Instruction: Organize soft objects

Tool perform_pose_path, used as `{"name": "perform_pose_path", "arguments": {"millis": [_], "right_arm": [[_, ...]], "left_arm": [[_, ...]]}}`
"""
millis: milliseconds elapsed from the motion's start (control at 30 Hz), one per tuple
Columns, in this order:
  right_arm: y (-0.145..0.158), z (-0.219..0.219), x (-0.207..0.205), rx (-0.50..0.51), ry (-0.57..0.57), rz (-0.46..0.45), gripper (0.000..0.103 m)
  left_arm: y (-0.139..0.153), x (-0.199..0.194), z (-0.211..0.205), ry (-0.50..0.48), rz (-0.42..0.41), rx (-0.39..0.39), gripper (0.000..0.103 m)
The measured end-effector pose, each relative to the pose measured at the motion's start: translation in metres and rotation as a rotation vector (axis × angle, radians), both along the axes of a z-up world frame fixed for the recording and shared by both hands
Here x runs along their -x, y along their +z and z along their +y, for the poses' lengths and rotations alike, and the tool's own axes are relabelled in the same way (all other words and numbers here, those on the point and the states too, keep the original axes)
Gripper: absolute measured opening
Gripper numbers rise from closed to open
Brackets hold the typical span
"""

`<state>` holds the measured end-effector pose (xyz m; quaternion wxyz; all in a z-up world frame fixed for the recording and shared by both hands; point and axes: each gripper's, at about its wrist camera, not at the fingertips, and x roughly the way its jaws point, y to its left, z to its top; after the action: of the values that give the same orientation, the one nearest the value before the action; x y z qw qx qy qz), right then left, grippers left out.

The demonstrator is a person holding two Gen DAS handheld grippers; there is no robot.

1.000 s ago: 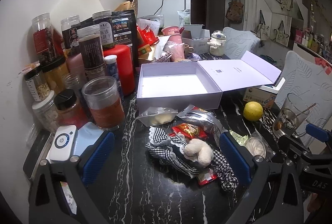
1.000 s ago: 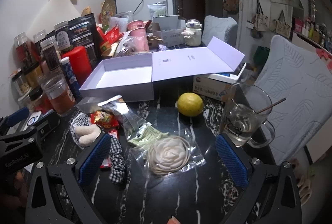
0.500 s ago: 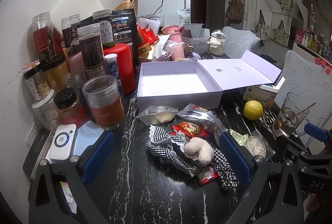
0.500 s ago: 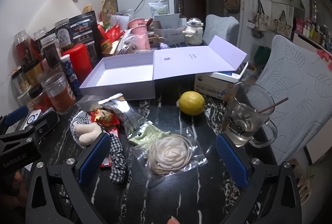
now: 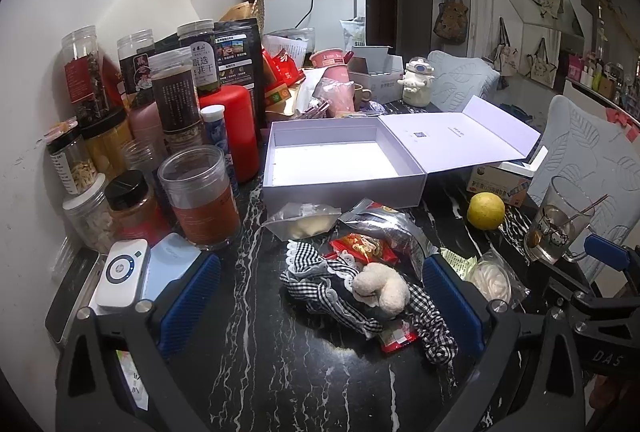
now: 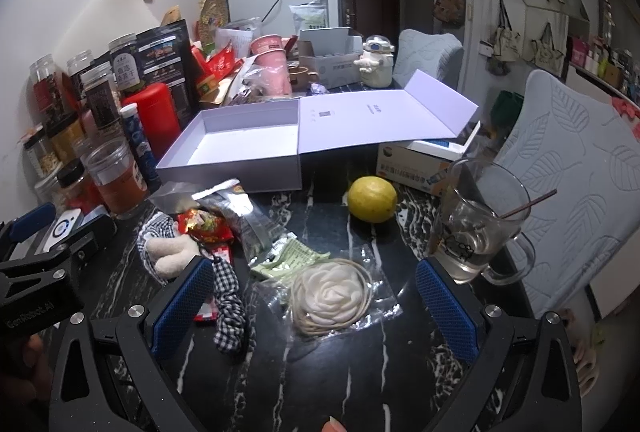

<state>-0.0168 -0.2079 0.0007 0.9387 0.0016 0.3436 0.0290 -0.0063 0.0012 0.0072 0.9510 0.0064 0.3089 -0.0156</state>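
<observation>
A black-and-white checked cloth (image 5: 320,288) with a cream plush toy (image 5: 380,288) on it lies on the black marble table, right between the fingers of my open left gripper (image 5: 320,296). Red snack packets (image 5: 362,246) and a silver foil bag (image 5: 384,228) lie just beyond. A white fabric flower in a clear bag (image 6: 332,294) lies between the fingers of my open right gripper (image 6: 316,304). The open lilac box (image 5: 336,164) stands empty behind, its lid (image 6: 380,120) folded out to the right. The checked cloth (image 6: 228,296) and plush toy (image 6: 170,252) also show at the right wrist view's left.
Jars and canisters (image 5: 192,192) crowd the left side, with a white device (image 5: 120,272) near my left finger. A lemon (image 6: 372,198), a glass mug with a stirrer (image 6: 476,228) and a carton (image 6: 420,164) sit right. A leaf-patterned chair (image 6: 568,168) stands beyond the table's right edge.
Both grippers have shifted only slightly; the views are almost the same. Nothing on the table has moved.
</observation>
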Motion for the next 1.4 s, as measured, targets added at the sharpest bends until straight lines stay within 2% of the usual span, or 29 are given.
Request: {"name": "perform_pose_path", "arguments": {"millis": [1033, 1400], "right_arm": [[0.003, 0.0, -0.001, -0.005, 0.013, -0.002, 0.103], [-0.014, -0.004, -0.01, -0.007, 0.02, 0.036, 0.103]], "left_arm": [[-0.004, 0.001, -0.001, -0.022, 0.006, 0.03, 0.103], [-0.016, -0.01, 0.006, -0.013, 0.049, 0.052, 0.103]]}}
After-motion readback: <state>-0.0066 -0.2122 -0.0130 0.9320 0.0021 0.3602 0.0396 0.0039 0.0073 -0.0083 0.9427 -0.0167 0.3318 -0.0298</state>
